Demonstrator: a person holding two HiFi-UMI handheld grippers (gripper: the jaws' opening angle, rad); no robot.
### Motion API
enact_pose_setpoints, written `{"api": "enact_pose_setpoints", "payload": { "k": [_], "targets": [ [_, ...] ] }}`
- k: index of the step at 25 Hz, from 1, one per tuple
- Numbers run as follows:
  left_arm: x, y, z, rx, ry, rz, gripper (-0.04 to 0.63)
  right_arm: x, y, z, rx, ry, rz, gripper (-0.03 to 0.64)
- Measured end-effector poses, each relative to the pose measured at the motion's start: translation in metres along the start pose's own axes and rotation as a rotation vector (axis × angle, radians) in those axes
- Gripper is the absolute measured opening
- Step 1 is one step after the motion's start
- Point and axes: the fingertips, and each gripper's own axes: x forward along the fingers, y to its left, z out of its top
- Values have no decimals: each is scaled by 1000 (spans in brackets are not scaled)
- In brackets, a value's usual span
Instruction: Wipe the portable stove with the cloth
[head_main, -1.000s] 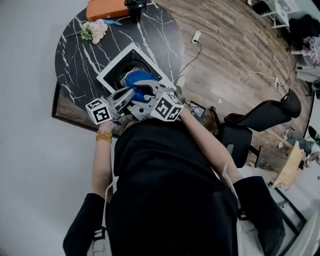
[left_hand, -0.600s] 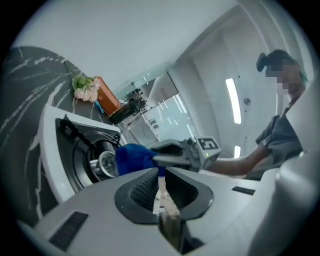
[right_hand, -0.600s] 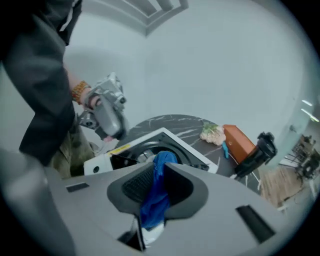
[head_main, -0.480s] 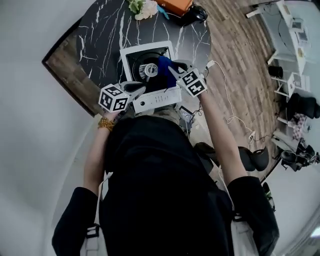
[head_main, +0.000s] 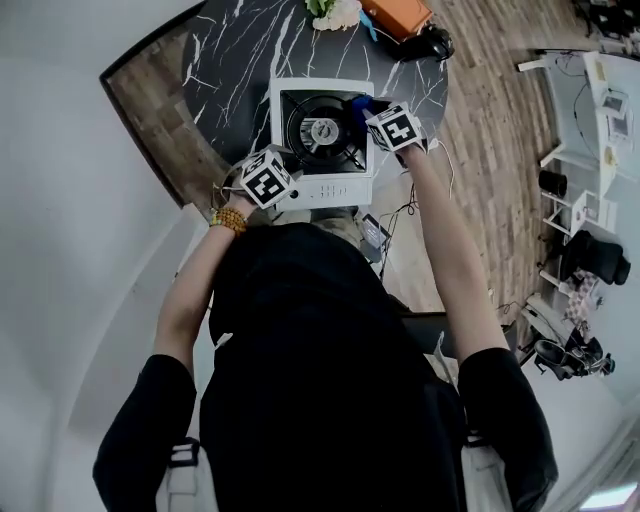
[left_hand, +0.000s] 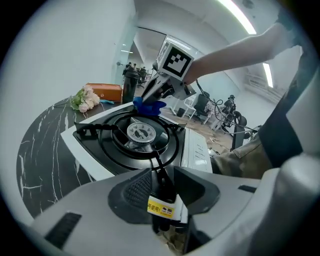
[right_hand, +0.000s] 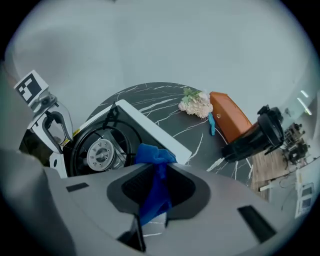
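The portable stove (head_main: 300, 185), white with a black burner (head_main: 322, 130), sits on the round black marble table (head_main: 230, 60). My right gripper (head_main: 367, 108) hangs over the stove's right side, shut on the blue cloth (head_main: 360, 104); the cloth (right_hand: 155, 192) bunches between its jaws above the stove's white rim (right_hand: 150, 131). My left gripper (head_main: 288, 188) is at the stove's front left corner. Its jaws are opening, and the stove's edge with a yellow label (left_hand: 161, 207) lies between them. The left gripper view also shows the right gripper (left_hand: 152, 97) with the cloth (left_hand: 147, 106).
At the table's far side lie a small bunch of flowers (head_main: 335, 12), an orange case (head_main: 400, 15) and a black vessel (head_main: 430, 42). A thin blue item (right_hand: 211, 124) lies beside the case. Cables and a socket strip lie on the wood floor (head_main: 480, 120) to the right.
Both grippers were together at the blue cloth in front of the stove. The right one has carried the cloth over the stove's right side; the left has dropped to the front left corner.
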Motion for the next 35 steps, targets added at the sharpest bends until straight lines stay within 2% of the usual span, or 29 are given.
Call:
{"api": "enact_pose_setpoints", "payload": {
  "k": [5,16,21,24,27,29,30,31,33,34,35],
  "targets": [
    [5,-1,4,52,13,52,110,-6,13,-12,89,-7,-46,57],
    [12,1,6,33,10,43,63,-28,76,-68,85,-13,-25,57],
    [12,0,8,25,8,36,63,-34,81,-79,206,-48,16,58],
    [12,-2,6,26,9,16,63,-39,72,-74,307,-149,37,57],
    [9,-7,6,84,16,-21,83,-68,65,-46,466,-366,72,49],
    [0,-11,15,149,-35,-34,197,-98,74,-16,543,-528,149,49],
    [-7,-15,23,175,-86,-48,230,-110,87,-1,558,-594,205,49],
    [-14,-22,32,198,-143,-70,249,-119,104,12,553,-644,267,49],
    [-25,-37,55,250,-239,-115,287,-126,149,33,473,-691,400,51],
    [-27,-43,65,285,-263,-123,287,-126,171,40,415,-695,447,51],
    [-27,-46,72,329,-267,-118,286,-124,187,44,366,-694,457,51]
  ]
}}
